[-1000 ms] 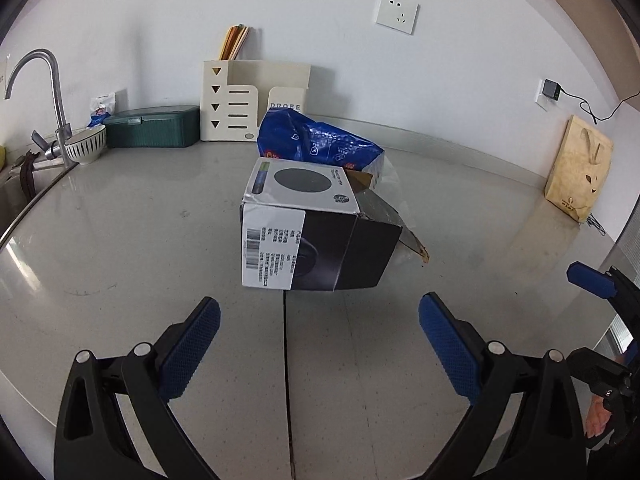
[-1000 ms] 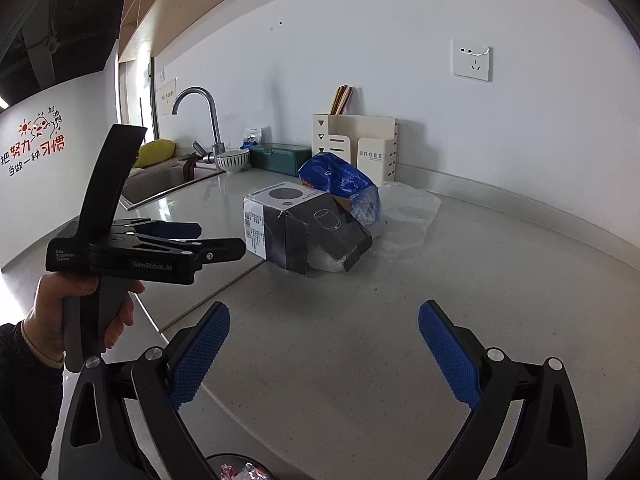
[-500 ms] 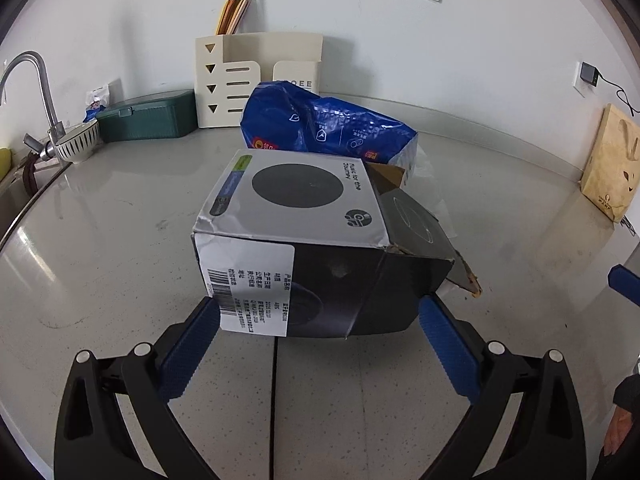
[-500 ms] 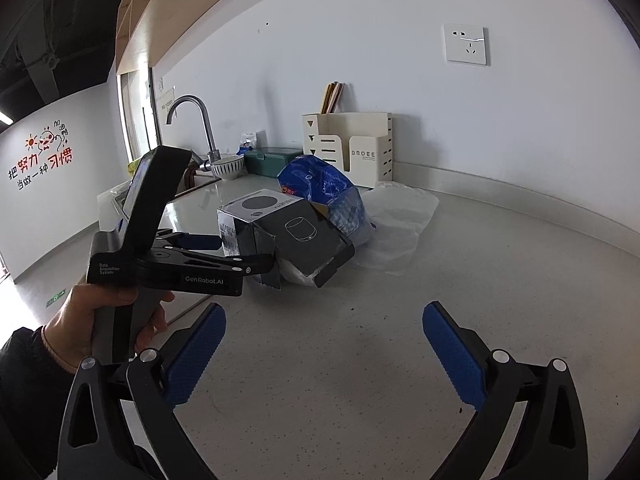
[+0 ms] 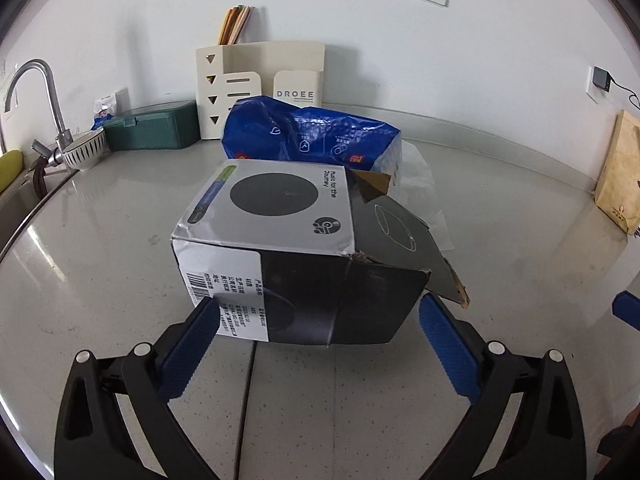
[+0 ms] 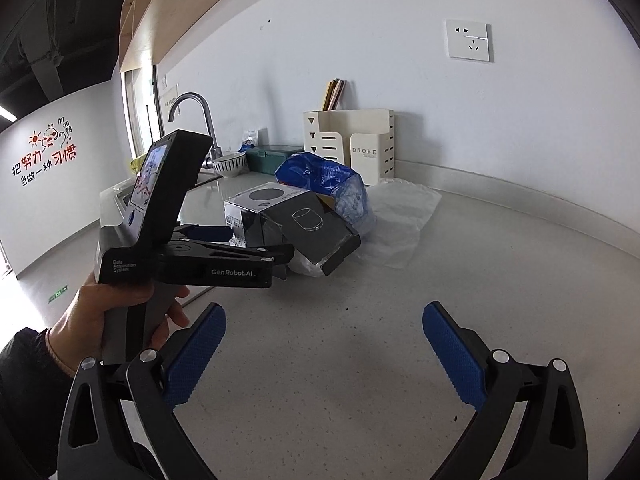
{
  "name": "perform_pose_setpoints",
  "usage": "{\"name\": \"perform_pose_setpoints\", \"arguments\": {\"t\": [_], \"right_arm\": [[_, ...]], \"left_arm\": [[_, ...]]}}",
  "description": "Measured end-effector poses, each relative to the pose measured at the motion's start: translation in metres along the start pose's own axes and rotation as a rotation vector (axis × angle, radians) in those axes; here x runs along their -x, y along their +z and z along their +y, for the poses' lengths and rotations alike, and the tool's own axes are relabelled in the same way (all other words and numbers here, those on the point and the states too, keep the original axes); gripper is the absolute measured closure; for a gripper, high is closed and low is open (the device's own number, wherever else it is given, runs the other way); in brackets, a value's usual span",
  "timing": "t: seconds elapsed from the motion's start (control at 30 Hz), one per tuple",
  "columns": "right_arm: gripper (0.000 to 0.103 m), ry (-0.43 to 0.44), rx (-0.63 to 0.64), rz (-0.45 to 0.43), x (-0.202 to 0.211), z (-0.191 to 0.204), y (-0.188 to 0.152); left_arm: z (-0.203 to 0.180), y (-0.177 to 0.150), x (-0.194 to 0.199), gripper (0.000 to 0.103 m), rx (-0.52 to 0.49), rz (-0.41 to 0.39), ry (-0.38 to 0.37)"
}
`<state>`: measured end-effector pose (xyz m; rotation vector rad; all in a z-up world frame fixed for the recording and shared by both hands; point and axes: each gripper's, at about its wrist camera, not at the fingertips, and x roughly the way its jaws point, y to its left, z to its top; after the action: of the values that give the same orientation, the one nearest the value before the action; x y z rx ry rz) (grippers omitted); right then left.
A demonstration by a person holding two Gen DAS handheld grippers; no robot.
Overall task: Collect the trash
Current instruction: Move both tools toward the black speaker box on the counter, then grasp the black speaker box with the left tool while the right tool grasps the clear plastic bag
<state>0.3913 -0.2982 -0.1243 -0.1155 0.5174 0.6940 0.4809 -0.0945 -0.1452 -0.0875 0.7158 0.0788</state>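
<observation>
A torn black and grey cardboard box [image 5: 280, 256] with a barcode label lies on the grey counter [image 5: 100, 280]. A crumpled blue plastic bag [image 5: 312, 136] lies right behind it, and a clear plastic bag [image 6: 400, 216] beside that. My left gripper [image 5: 318, 320] is open, its blue pads at either side of the box's near face. In the right wrist view the left gripper [image 6: 224, 252] is at the box [image 6: 296, 216]. My right gripper [image 6: 324, 332] is open and empty over bare counter, well short of the trash.
A cream organiser [image 5: 260, 88] stands against the back wall, with a green lidded box [image 5: 152, 128], a bowl [image 5: 84, 154] and a faucet [image 5: 36, 92] over a sink at the left. A brown paper bag [image 5: 618, 172] leans at the far right.
My left gripper has moved forward to the box, which now sits between its open pads. My right gripper stayed open and shifted little.
</observation>
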Motion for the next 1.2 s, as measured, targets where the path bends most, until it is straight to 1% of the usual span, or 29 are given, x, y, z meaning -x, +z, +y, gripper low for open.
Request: {"name": "perform_pose_setpoints", "arguments": {"t": [0.03, 0.07, 0.13, 0.2, 0.27, 0.33, 0.43, 0.47, 0.53, 0.63, 0.7, 0.77, 0.83, 0.9, 0.93, 1.03, 1.13, 1.2], "right_arm": [[0.003, -0.001, 0.0, -0.001, 0.002, 0.0, -0.001], [0.003, 0.001, 0.0, -0.002, 0.003, -0.001, -0.002], [0.003, 0.001, -0.001, -0.001, 0.004, -0.002, -0.003], [0.003, -0.001, 0.001, 0.003, 0.003, -0.003, -0.003], [0.003, -0.001, -0.006, 0.006, 0.002, -0.005, -0.004], [0.003, 0.006, -0.013, 0.008, 0.002, -0.006, -0.005], [0.003, 0.0, -0.014, 0.012, 0.001, -0.008, -0.005], [0.003, -0.005, -0.012, 0.013, 0.0, -0.008, -0.005], [0.003, -0.008, -0.01, 0.019, -0.002, -0.007, -0.005], [0.003, -0.003, -0.014, 0.031, -0.01, -0.007, -0.001], [0.003, 0.001, -0.016, 0.047, -0.018, -0.006, 0.002], [0.003, 0.01, -0.006, 0.062, -0.027, -0.001, 0.007], [0.003, 0.024, 0.01, 0.072, -0.035, 0.004, 0.011], [0.003, 0.062, 0.039, 0.091, -0.046, 0.011, 0.016], [0.003, 0.075, 0.051, 0.098, -0.052, 0.015, 0.02], [0.003, 0.17, 0.094, 0.12, -0.078, 0.028, 0.035], [0.003, 0.244, 0.094, 0.168, -0.109, 0.037, 0.048], [0.004, 0.242, 0.095, 0.181, -0.127, 0.041, 0.052]], "left_arm": [[0.002, 0.001, -0.003, 0.004, 0.012, 0.014, 0.007], [0.005, 0.001, -0.004, 0.004, 0.028, 0.025, -0.002], [0.013, 0.003, -0.006, 0.004, 0.073, 0.026, -0.026], [0.02, 0.005, -0.007, 0.006, 0.103, 0.017, -0.021], [0.029, 0.006, -0.007, 0.016, 0.135, 0.003, -0.066], [0.038, 0.007, -0.008, 0.034, 0.165, -0.004, -0.106], [0.047, 0.008, -0.008, 0.043, 0.175, -0.007, -0.12], [0.05, 0.008, -0.006, 0.044, 0.18, -0.018, -0.132], [0.055, 0.009, -0.002, 0.052, 0.19, -0.037, -0.153], [0.065, 0.012, 0.005, 0.057, 0.214, -0.077, -0.183], [0.071, 0.013, 0.009, 0.057, 0.218, -0.094, -0.168], [0.079, 0.012, 0.013, 0.059, 0.23, -0.106, -0.19], [0.086, 0.011, 0.016, 0.059, 0.244, -0.109, -0.188], [0.094, 0.01, 0.017, 0.059, 0.257, -0.109, -0.193], [0.099, 0.01, 0.016, 0.059, 0.269, -0.101, -0.207], [0.109, 0.01, 0.012, 0.059, 0.283, -0.093, -0.207], [0.119, 0.007, 0.008, 0.059, 0.311, -0.086, -0.241], [0.123, 0.006, 0.006, 0.059, 0.315, -0.086, -0.247]]}}
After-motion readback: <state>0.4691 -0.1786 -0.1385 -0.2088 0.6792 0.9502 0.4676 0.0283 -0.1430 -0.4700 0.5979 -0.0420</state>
